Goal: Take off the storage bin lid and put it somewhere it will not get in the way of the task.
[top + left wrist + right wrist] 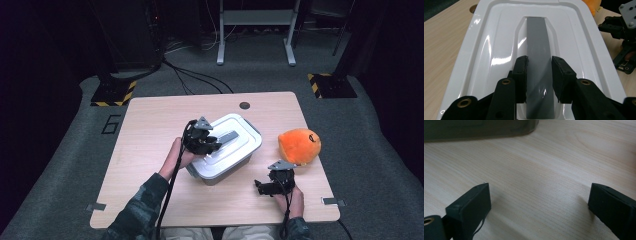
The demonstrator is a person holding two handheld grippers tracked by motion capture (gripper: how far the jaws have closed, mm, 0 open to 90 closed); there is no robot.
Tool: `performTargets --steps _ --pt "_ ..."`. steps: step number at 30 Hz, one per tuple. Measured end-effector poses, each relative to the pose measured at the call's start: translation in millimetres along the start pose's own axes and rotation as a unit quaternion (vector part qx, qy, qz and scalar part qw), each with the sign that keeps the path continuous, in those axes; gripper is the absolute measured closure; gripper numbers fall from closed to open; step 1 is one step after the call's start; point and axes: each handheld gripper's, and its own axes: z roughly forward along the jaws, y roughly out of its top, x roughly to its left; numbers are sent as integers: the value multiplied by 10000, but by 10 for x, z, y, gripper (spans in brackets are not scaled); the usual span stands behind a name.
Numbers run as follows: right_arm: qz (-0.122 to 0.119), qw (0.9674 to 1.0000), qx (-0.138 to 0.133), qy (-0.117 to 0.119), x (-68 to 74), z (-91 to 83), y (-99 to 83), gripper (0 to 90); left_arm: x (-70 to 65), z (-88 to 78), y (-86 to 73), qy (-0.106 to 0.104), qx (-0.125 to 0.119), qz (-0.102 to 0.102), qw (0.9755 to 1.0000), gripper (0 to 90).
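At the centre of the worktop point(150, 130) stands a grey container point(220, 172) with a white lid point(239, 131) seated on it, set at an angle to the worktop's edges. A grey handle strip point(537, 50) runs along the recessed middle of the lid. The left hand-held gripper point(539, 75) is over the near end of the lid, its two pads pressed against the opposite sides of the handle strip, pinching it. The lid's raised rim is visible on both sides of the jaws in the left gripper view, with bare glossy lid surface between rim and recess.

The right hand-held gripper point(263, 188) rests low over the worktop near the front right edge, well apart from the container. Its jaws stand spread wide, with bare wood between them in the right gripper view; a dark corner of the container shows at the top left of that view.

An orange plush toy point(299, 145) lies to the right of the container, near the worktop's right edge and just beyond the right hand-held gripper. A round cable hole point(244, 105) sits near the far edge. Open worktop lies to the left of and behind the container
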Motion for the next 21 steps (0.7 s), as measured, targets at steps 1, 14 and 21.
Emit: performTargets --steps 1,14,21 --pt "-2 10000 -5 -7 -1 2 0 37 -1 1 1 -6 3 7 10000 665" --pt "1 10000 -4 -6 -1 2 0 38 -14 15 7 -11 9 39 10000 665" --pt "-15 10000 -8 -8 -4 2 0 38 -11 16 7 29 18 50 10000 665"
